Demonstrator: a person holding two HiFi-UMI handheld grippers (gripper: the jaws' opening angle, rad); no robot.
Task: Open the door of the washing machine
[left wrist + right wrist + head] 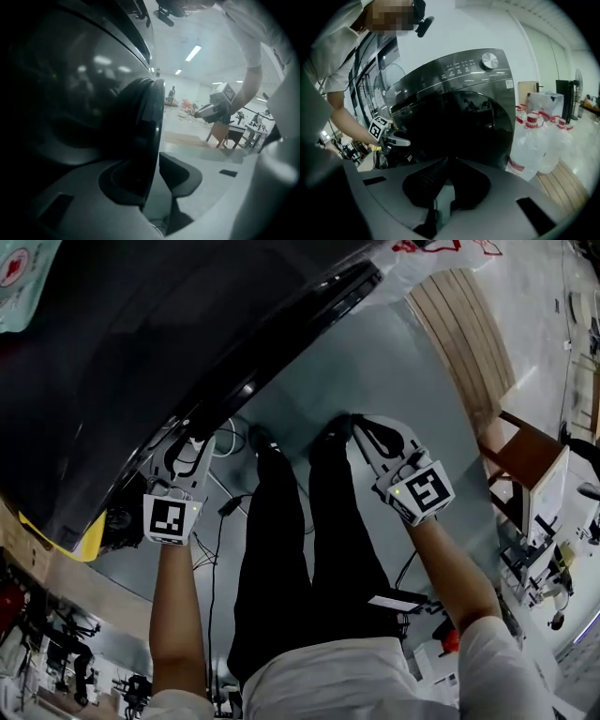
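The dark washing machine (480,101) fills the top left of the head view, its round door (281,329) edged by a glossy black rim. My left gripper (192,442) reaches up to the door's lower edge. In the left gripper view the door rim (151,126) runs between the pads of the left gripper (157,159); the right pad (180,173) stands clear of it, so the jaws are open. My right gripper (361,425) hangs over the floor beside the person's legs, away from the machine. Its pads (429,180) meet at the tips of the right gripper (446,161), with nothing between them.
Large water bottles (534,140) stand to the machine's right. A wooden board (464,334) lies on the floor, with a wooden chair (525,460) beside it. Cables (220,512) trail on the floor by the person's legs (281,549).
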